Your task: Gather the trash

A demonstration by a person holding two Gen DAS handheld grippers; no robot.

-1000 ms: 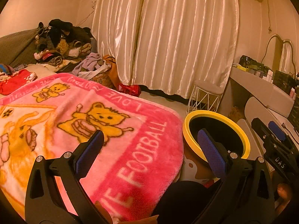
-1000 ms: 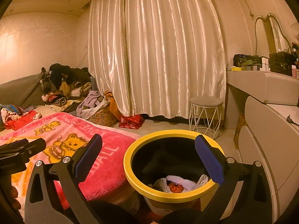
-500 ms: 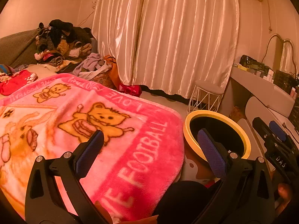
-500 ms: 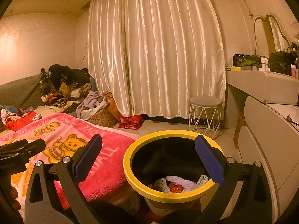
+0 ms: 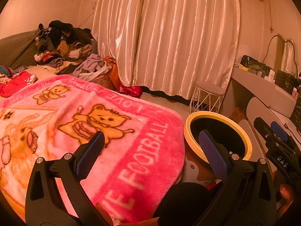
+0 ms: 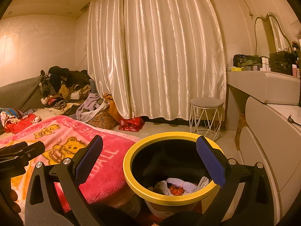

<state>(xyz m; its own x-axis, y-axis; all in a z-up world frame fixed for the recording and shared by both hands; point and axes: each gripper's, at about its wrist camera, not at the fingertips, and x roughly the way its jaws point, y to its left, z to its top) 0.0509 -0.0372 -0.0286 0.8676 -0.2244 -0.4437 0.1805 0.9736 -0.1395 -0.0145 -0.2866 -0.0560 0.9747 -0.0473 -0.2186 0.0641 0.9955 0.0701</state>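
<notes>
From the left wrist, the left gripper (image 5: 150, 150) gapes wide and empty over the pink blanket (image 5: 112, 150); the yellow-rimmed bin (image 5: 190, 130) stands just beside the bed. From the right wrist, the right gripper (image 6: 148, 160) hangs equally wide, holding nothing, above that bin (image 6: 131, 180), where crumpled white tissue and a red scrap (image 6: 176, 190) lie; such trash looks light and soft, best pinched at a bunched fold

Home bedroom: bed w/ pink blanket (image 5: 112, 141) at 9, satin curtains (image 6: 156, 56) at 12, vanity w/ mirror (image 6: 270, 32) at 2.
</notes>
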